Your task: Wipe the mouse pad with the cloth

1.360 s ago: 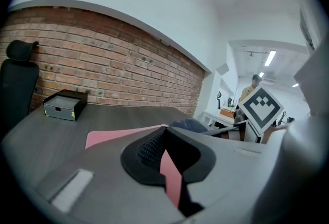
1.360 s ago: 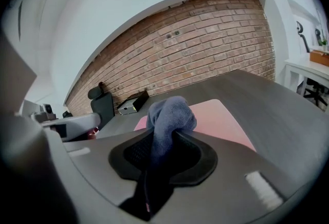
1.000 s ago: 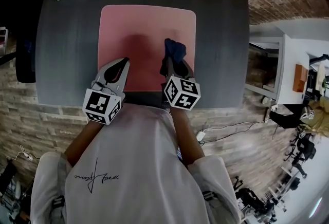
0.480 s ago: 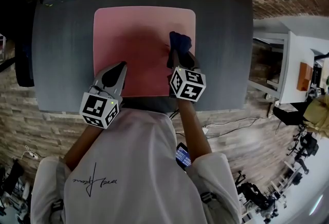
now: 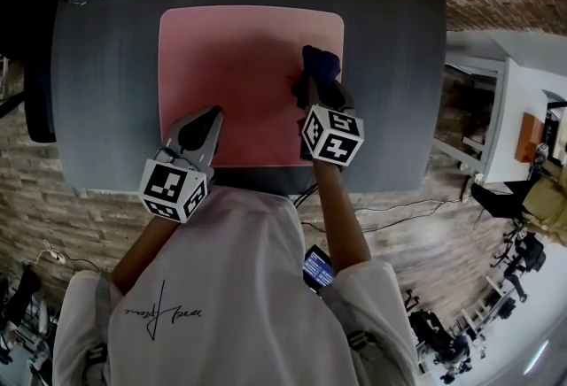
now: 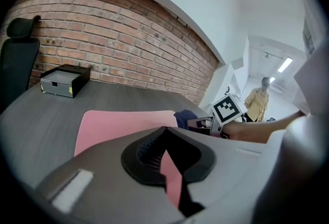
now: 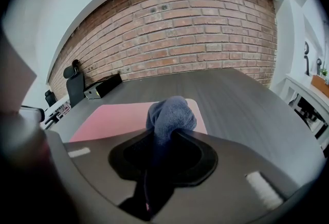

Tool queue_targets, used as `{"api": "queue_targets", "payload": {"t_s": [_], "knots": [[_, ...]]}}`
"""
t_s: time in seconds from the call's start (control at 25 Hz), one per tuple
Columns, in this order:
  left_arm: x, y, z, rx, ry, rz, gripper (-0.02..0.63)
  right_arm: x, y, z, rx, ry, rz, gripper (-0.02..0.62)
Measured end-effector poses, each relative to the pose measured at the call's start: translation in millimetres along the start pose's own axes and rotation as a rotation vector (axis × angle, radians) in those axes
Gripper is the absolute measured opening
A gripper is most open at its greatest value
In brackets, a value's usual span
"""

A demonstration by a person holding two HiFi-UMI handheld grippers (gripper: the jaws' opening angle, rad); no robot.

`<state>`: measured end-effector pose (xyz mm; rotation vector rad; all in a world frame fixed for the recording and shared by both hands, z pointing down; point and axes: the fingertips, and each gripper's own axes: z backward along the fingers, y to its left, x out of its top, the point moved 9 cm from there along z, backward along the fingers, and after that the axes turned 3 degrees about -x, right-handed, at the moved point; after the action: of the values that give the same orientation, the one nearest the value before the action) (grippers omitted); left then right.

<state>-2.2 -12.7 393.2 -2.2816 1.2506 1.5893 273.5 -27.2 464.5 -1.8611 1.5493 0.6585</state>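
Right tongs [image 5: 312, 88] clamp the bunched blue cloth [image 5: 321, 65] down on the pink mouse pad [image 5: 230, 57] by its right edge — wiping grip. Left tongs [image 5: 211, 117], closed and empty, sit at its near edge — probably steadying it.

My shirt [image 5: 232, 274] is white, with short sleeves [image 5: 78, 322] and a black scribble [image 5: 166, 312]. My left tongs [image 5: 214, 112] and right tongs [image 5: 312, 83] are grey, each with a cube [image 5: 174, 187] of black and white squares.
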Motion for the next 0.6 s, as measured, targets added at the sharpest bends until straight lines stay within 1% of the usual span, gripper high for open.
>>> {"api": "queue_targets", "payload": {"t_s": [0.28,0.48,0.6], "knots": [[-3.5,5.1,-0.9,0.018,0.014,0.022,0.012,12.5,-15.7,-20.1,-0.036,-0.004,-0.004,0.094],[0.4,8.6,2.8,0.030,-0.030,0.022,0.012,17.4,-17.8,-34.3,-0.040,0.012,0.016,0.094],[0.0,12.2,2.3,0.038,-0.030,0.035,0.012,19.0,-19.3,-42.3,-0.047,0.025,0.028,0.094]]}}
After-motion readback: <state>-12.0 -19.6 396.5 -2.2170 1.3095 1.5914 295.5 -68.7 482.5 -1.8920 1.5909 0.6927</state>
